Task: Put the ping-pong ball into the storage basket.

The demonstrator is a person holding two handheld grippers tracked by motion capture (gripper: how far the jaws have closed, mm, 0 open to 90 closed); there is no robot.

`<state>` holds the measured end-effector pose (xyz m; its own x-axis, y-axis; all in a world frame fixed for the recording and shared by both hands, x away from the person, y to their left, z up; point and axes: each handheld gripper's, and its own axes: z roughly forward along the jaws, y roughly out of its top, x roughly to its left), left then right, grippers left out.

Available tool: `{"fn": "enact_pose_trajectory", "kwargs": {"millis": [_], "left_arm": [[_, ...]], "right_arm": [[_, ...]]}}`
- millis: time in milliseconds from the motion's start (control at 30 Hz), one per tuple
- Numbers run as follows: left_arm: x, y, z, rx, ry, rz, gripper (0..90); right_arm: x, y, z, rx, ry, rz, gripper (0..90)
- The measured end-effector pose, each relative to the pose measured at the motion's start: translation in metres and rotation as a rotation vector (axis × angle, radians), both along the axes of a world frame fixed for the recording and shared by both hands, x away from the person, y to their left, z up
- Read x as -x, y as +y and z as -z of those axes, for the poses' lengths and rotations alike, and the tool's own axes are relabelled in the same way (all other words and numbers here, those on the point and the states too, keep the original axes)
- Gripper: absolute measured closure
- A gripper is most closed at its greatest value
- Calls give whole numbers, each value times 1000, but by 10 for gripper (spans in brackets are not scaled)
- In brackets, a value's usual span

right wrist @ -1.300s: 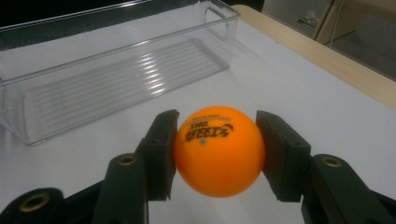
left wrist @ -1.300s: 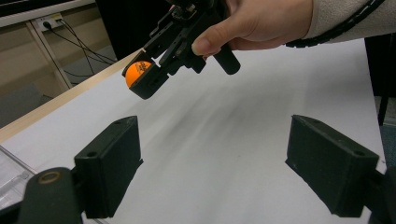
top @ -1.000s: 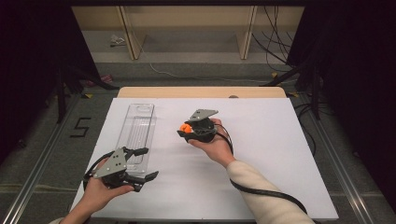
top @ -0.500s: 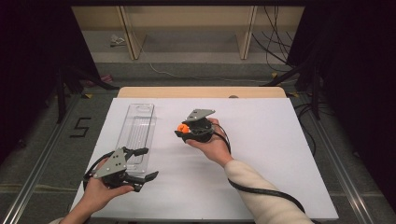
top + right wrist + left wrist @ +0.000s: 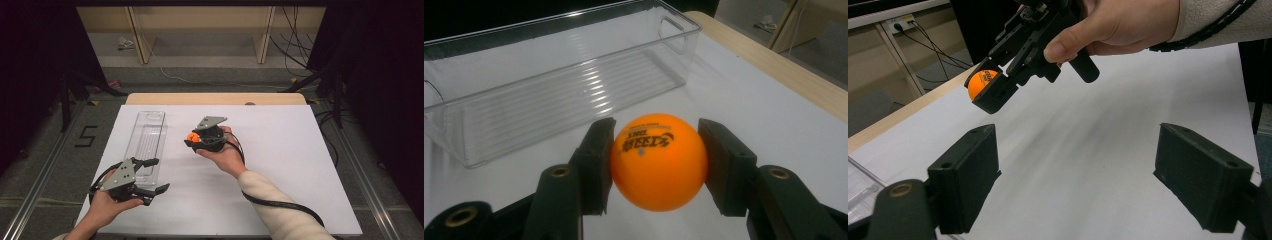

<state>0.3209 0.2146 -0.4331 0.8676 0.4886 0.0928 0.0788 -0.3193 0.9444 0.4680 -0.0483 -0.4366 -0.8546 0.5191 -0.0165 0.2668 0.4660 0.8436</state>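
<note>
right gripper view has the right gripper (image 5: pixel 656 165) with its fingers (image 5: pixel 596 160) pinching an orange ping pong ball (image 5: pixel 658 161), held above the white worktop (image 5: pixel 764 100) near the clear plastic bin (image 5: pixel 549 85). left gripper (image 5: pixel 150 176) fingers spread wide, nothing between them.

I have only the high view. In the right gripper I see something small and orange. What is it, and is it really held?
Observer: It is an orange ball with dark printed letters; the right gripper has one pad on each side, pressing it.
Operator: Is the clear bin empty?
Observer: Yes, the right gripper view looks into the clear bin and shows a bare ribbed floor.
Operator: And the left gripper, does it hold something?
Observer: No, the left gripper has its jaws wide apart, with just the white table sheet between them.
</note>
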Motion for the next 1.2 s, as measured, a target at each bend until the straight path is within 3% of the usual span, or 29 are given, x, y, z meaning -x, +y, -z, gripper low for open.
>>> {"fn": "enact_pose_trajectory", "kwargs": {"millis": [1200], "left_arm": [[0, 0, 0, -3, -1, 3, 175]], "right_arm": [[0, 19, -9, -2, -18, -33, 515]]}}
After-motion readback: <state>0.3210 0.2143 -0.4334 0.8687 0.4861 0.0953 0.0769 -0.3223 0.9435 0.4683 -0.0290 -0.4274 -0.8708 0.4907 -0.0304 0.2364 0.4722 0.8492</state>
